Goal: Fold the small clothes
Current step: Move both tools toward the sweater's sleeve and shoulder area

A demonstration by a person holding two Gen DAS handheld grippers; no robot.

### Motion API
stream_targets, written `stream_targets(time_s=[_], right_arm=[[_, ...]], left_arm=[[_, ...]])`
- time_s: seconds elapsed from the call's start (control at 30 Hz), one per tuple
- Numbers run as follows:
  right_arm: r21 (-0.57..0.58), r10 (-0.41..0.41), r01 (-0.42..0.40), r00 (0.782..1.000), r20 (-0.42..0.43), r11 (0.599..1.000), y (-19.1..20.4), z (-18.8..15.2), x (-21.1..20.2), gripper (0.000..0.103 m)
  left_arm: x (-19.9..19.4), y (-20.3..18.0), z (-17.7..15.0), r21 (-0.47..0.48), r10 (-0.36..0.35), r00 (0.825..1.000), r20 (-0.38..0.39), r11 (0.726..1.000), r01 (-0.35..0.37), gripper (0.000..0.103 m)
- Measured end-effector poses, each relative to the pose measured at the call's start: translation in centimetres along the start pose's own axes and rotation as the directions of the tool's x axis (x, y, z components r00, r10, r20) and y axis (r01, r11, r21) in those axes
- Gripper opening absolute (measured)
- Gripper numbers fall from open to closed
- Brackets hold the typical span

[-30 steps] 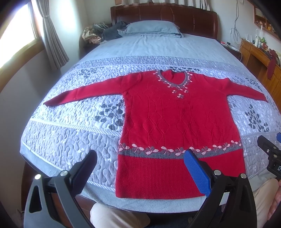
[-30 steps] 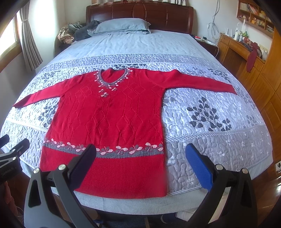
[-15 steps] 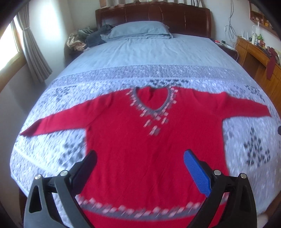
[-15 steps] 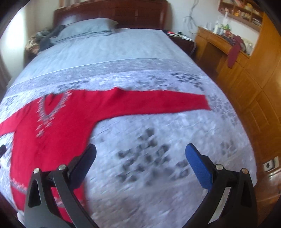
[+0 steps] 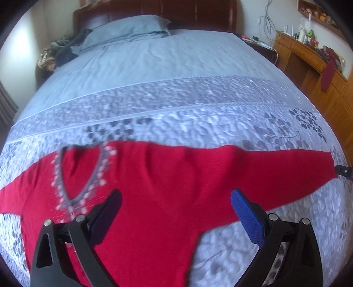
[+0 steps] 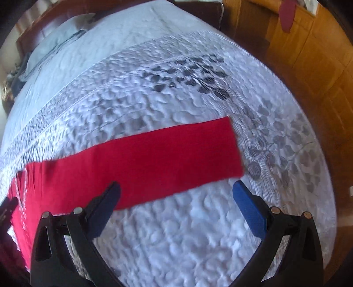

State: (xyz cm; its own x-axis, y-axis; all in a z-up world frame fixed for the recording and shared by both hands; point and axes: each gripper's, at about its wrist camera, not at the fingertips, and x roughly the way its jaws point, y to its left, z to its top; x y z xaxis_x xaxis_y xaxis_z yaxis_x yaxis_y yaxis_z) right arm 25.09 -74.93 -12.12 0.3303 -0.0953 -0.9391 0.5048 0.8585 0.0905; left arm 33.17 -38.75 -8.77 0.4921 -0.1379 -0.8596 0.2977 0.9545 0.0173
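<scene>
A red knitted sweater (image 5: 158, 194) with a grey patterned V-neck lies flat on the quilted bed (image 5: 176, 106), sleeves spread out. My left gripper (image 5: 176, 207) is open and empty, hovering over the sweater's right shoulder. My right gripper (image 6: 176, 198) is open and empty, hovering just in front of the right sleeve (image 6: 154, 159), near its cuff. The tip of the right gripper shows at the left wrist view's right edge (image 5: 344, 171), by the cuff. The sweater's lower body is out of view.
A blue pillow (image 5: 128, 28) and a dark wooden headboard (image 5: 194, 11) are at the bed's far end. A wooden cabinet (image 5: 308, 61) with small items stands along the right side, close to the bed edge (image 6: 308, 114). Crumpled clothes (image 5: 57, 55) lie at the far left.
Both grippers have moved forward and to the right over the bed. The left now hovers over the shoulder, the right over the right sleeve's cuff end. The sweater has not moved.
</scene>
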Motion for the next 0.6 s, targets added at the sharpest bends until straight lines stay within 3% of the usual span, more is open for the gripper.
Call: stream_targets(time_s=[0.13,0.17,0.2,0.27,0.33,0.37,0.43,0.47,0.5,0.6], right_arm=[[0.079,0.038,-0.035,0.999,-0.035,0.996,-3.7,1.6,2.8,0.099],[0.095,0.057,-0.053,0.998,-0.039,0.994,-4.3,1.7,3.2,0.092],[0.118,0.091,-0.085,0.995,-0.051,0.989,-5.1,1.8,3.8,0.077],[0.136,0.096,-0.087,0.993,-0.064,0.987,-5.9,1.8,4.4,0.067],[0.135,0.117,-0.108,0.992,-0.055,0.985,-6.2,1.7,4.3,0.066],[0.131,0.116,-0.108,0.992,-0.050,0.985,-6.3,1.6,4.2,0.059],[0.108,0.104,-0.099,0.994,-0.045,0.989,-6.2,1.5,3.8,0.034],[0.112,0.134,-0.128,0.990,-0.045,0.985,-6.3,1.4,3.6,0.018],[0.124,0.167,-0.161,0.985,-0.038,0.979,-6.4,1.4,3.3,0.010],[0.093,0.162,-0.164,0.986,0.025,0.982,-5.3,1.3,1.2,0.010]], left_arm=[[2.1,-2.9,0.9,0.023,-0.001,1.000,-0.011,1.000,0.002,0.099],[2.5,-3.3,1.1,0.026,0.003,1.000,-0.013,1.000,-0.003,0.099],[2.9,-3.6,1.2,0.027,0.005,1.000,-0.016,1.000,-0.004,0.099],[3.5,-3.8,1.3,0.024,0.014,1.000,-0.024,1.000,-0.014,0.099],[4.0,-3.6,1.4,0.014,0.020,0.999,-0.035,1.000,-0.020,0.099],[4.4,-3.5,1.5,0.006,0.023,0.999,-0.043,1.000,-0.023,0.099],[4.8,-3.3,1.6,-0.004,0.027,0.998,-0.057,1.000,-0.027,0.099],[4.9,-3.2,1.6,-0.009,0.027,0.998,-0.061,1.000,-0.028,0.099],[4.8,-2.9,1.5,-0.012,0.025,0.998,-0.062,1.000,-0.026,0.099],[4.3,-2.1,1.2,-0.008,0.028,0.998,-0.056,1.000,-0.029,0.099]])
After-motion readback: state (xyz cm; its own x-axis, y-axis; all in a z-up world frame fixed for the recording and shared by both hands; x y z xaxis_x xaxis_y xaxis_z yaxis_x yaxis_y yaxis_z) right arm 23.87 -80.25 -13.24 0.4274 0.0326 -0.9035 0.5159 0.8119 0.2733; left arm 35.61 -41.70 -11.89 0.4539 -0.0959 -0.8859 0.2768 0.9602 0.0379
